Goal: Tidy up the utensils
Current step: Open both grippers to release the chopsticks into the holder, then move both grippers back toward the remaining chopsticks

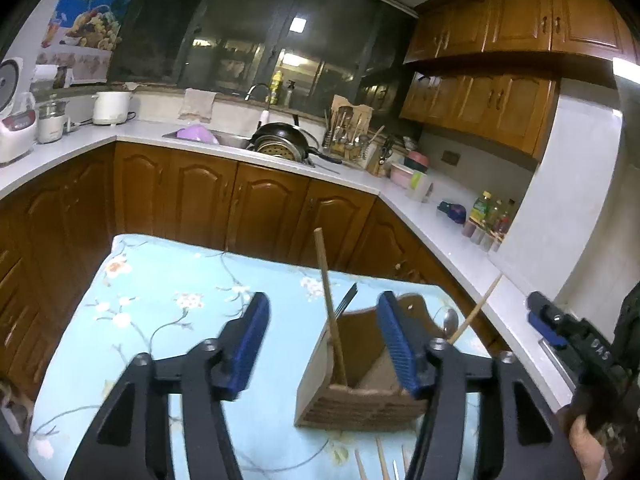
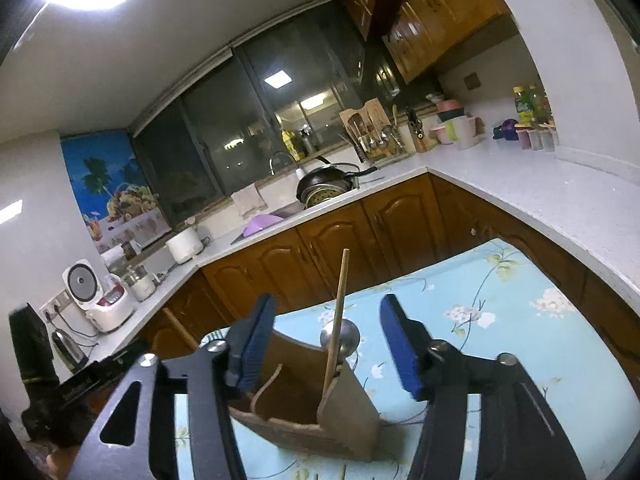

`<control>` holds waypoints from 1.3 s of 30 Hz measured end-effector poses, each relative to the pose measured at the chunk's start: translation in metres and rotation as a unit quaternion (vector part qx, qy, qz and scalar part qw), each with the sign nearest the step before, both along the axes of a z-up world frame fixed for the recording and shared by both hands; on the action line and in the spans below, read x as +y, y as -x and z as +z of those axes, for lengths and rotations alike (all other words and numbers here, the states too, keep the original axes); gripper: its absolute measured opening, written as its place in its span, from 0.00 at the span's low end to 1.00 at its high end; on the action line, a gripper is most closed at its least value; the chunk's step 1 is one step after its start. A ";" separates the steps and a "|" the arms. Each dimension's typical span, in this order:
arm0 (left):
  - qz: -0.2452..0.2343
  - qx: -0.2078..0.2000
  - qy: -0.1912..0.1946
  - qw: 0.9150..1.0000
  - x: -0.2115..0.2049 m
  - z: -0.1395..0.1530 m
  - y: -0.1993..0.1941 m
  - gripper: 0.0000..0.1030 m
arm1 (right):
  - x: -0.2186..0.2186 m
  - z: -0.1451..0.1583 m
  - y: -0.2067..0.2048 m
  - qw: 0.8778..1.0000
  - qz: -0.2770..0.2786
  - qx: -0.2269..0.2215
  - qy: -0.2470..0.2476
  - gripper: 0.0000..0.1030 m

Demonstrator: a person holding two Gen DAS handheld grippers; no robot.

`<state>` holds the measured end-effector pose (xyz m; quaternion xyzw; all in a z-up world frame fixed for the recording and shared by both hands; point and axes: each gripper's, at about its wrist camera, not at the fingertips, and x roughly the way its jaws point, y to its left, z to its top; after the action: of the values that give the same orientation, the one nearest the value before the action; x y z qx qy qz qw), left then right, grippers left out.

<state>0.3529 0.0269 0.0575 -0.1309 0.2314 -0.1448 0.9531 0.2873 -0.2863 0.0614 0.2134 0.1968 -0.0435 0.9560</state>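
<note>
A brown wooden holder [image 1: 360,392] sat on a table with a light blue flower cloth [image 1: 160,300]. The holder had more than one part inside. In the left wrist view, one long wooden chopstick [image 1: 330,312] stood in the left part and leaned a bit. The dark tips of a fork [image 1: 347,300] poked up behind it. On the right side of the holder, a shiny spoon [image 1: 450,320] stuck up, and a second chopstick [image 1: 476,310] leaned out to the right next to it.

The left gripper [image 1: 322,344] was wide apart and held nothing. Its blue pads [image 1: 250,344] were up above the table, one on each side of the holder's left part. They did not seem to touch it.

The right gripper [image 2: 328,346] was wide apart too, and it held nothing. In its view the holder [image 2: 316,412] sat between its two blue pads [image 2: 254,344]. A chopstick [image 2: 338,320] stood straight up in the middle, right in front of the round spoon [image 2: 346,338].

A few more stick ends [image 1: 380,462] lay on the cloth near the bottom of the left view, in front of the holder. They were too cut off to say just what they were.

Behind the table was a kitchen counter [image 1: 440,216] with a sink [image 1: 224,138], a black pan [image 1: 284,136] and a white rice cooker [image 1: 14,128]
</note>
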 end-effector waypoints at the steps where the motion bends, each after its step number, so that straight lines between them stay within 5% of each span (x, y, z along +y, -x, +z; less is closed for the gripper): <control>1: 0.001 -0.001 0.001 1.000 0.003 -0.001 0.005 0.64 | 0.000 0.001 0.005 1.000 -0.001 -0.002 -0.002 0.72; 4: 0.013 0.006 0.000 1.000 0.012 -0.005 0.025 0.76 | 0.001 0.003 0.024 1.000 -0.003 -0.011 -0.006 0.87; 7: 0.014 0.018 -0.002 1.000 0.017 -0.012 0.045 0.76 | 0.005 0.000 0.042 1.000 -0.005 -0.008 0.000 0.97; 26: 0.009 0.078 -0.022 0.997 0.031 -0.028 0.150 0.77 | 0.031 -0.049 0.149 0.997 0.005 0.071 0.032 0.98; 39: 0.004 0.136 -0.029 0.990 0.028 -0.033 0.170 0.77 | 0.049 -0.068 0.156 0.994 0.020 0.108 0.031 0.98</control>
<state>0.1832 0.0553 0.0241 -0.1227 0.3622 -0.1156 0.9167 0.1315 -0.2369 -0.0063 0.1741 0.3013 -0.0529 0.9360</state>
